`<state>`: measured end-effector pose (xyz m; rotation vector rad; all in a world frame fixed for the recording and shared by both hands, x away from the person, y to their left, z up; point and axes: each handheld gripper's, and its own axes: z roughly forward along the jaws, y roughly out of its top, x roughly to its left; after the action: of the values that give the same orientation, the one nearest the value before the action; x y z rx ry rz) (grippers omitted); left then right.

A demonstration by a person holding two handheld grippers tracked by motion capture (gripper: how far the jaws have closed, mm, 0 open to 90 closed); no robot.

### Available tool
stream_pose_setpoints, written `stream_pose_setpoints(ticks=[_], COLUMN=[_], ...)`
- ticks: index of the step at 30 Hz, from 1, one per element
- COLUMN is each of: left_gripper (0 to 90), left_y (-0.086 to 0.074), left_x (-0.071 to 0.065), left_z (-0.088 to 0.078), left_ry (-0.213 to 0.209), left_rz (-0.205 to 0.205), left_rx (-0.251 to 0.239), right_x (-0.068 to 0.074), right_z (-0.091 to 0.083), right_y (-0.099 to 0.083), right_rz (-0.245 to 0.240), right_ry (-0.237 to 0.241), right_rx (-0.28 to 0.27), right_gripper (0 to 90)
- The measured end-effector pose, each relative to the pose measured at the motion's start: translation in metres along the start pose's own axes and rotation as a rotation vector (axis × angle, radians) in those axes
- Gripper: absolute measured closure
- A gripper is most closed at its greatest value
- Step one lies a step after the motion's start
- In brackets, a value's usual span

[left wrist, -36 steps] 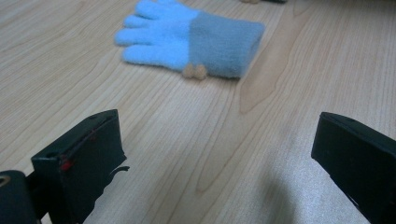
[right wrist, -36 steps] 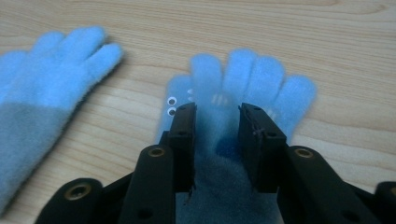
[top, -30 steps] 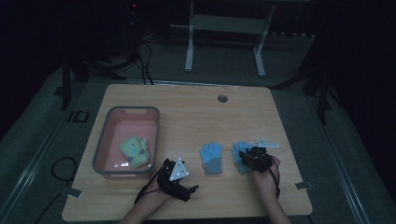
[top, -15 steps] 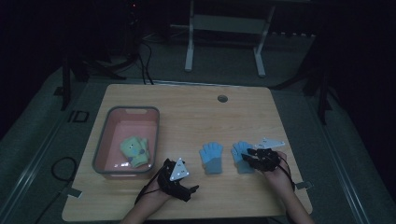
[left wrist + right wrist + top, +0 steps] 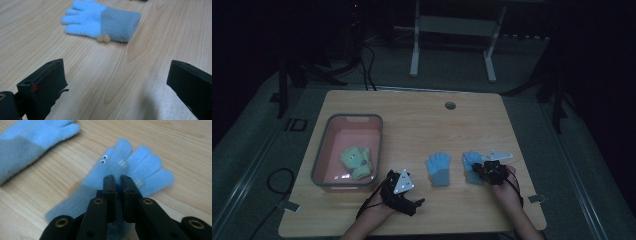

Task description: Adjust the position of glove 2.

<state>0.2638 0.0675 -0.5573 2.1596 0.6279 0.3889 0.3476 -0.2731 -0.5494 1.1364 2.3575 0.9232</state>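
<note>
Sorting of small fleece gloves into the pink plastic tub (image 5: 379,131) looks partway through, as I read it: a yellow-green pair of gloves (image 5: 356,161) already lies inside the tub at the left of the wooden bench (image 5: 412,120), while two blue ones remain out on the bench. The light-blue glove with grey cuff and googly eyes (image 5: 135,167) lies at the right of the bench, just in front of the person's right hand; the right gripper (image 5: 118,180) has just been closing and now has its jaws nearly together with a fold of that glove's fleece pinched between them, the glove blurred in the right gripper view. It rests on the bench, not yet lifted. The second light-blue glove with grey cuff (image 5: 439,169) lies flat in the middle, fingers away from the person, untouched; two small tan pompoms show at its cuff in the left gripper view. Left to do, by my judgement: carry the pinched glove across to the tub, then the middle one. Right forearm comes in from the bottom edge, gripper tipped down and forward over the glove. The left gripper (image 5: 416,202) sits low at the near edge beside the tub, jaws spread wide and empty, pointed toward the middle glove.
</note>
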Motion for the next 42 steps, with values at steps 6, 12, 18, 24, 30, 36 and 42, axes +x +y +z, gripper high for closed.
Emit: stream_pose_setpoints(ticks=[6, 12, 18, 24, 30, 36, 42], left_gripper=[2.6, 2.6, 2.6, 2.6, 2.6, 2.6, 2.6], left_y=[0.0, 0.0, 0.0, 0.0, 0.001, 0.001, 0.001], left_x=[0.0, 0.001, 0.001, 0.001, 0.001, 0.0, 0.001], left_z=[0.0, 0.0, -0.001, -0.001, -0.003, -0.002, -0.003], left_ry=[0.001, 0.003, 0.003, 0.004, 0.005, 0.01, -0.002], left_rz=[0.0, -0.001, 0.0, 0.0, 0.001, 0.014, 0.002], left_rx=[-0.001, 0.0, -0.001, -0.005, -0.01, -0.008, -0.02], right_x=[0.006, 0.009, 0.021, 0.043, 0.068, 0.087, 0.097], right_z=[-0.004, -0.03, -0.052, -0.053, -0.042, -0.028, -0.013], right_y=[0.004, 0.026, 0.057, 0.082, 0.092, 0.092, 0.085], right_rz=[0.009, 0.031, 0.01, -0.019, -0.034, -0.041, -0.053], right_ry=[-0.032, -0.025, -0.011, 0.02, 0.078, 0.122, 0.134], right_rx=[0.003, -0.062, -0.141, -0.167, -0.163, -0.129, -0.081], right_gripper=[85.4, 85.5, 85.5, 85.5, 85.4, 85.3, 85.2])
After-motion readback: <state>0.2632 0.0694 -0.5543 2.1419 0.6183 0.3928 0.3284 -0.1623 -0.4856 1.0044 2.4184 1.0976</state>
